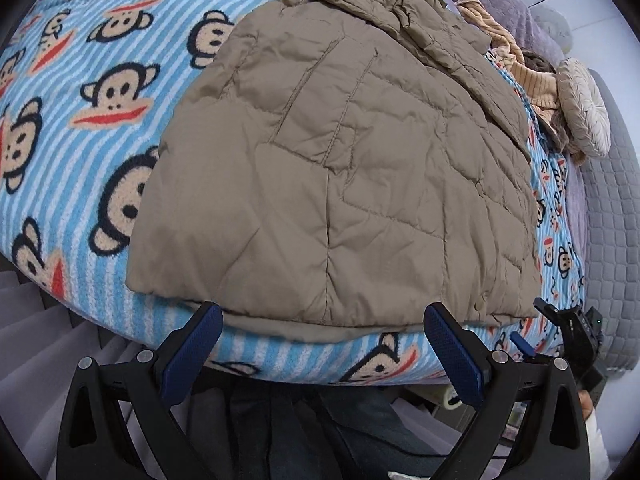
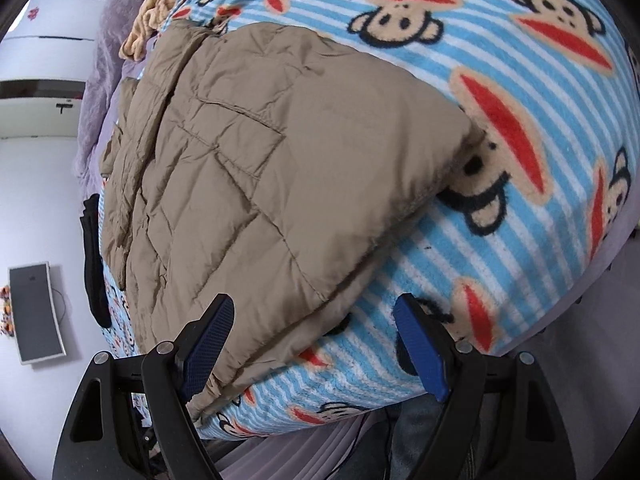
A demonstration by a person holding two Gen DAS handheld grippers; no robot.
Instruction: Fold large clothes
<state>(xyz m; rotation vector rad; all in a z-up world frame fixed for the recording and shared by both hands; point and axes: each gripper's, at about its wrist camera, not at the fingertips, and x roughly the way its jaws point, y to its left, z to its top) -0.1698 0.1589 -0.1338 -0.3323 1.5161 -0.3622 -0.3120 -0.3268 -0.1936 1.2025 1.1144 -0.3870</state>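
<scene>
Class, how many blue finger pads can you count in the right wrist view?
2: one pad at lower left touching the tan puffer jacket, the other at lower right over the monkey-print blanket.

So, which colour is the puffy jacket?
Plain khaki-tan jacket; clearest in the left wrist view.

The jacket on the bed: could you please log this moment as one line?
jacket: folded, lying on monkey blanket | left tool: open, at near hem | right tool: open, at near corner

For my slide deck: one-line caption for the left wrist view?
Open left tool poised at the near hem of a folded tan puffer jacket on a monkey-print blanket.
</scene>
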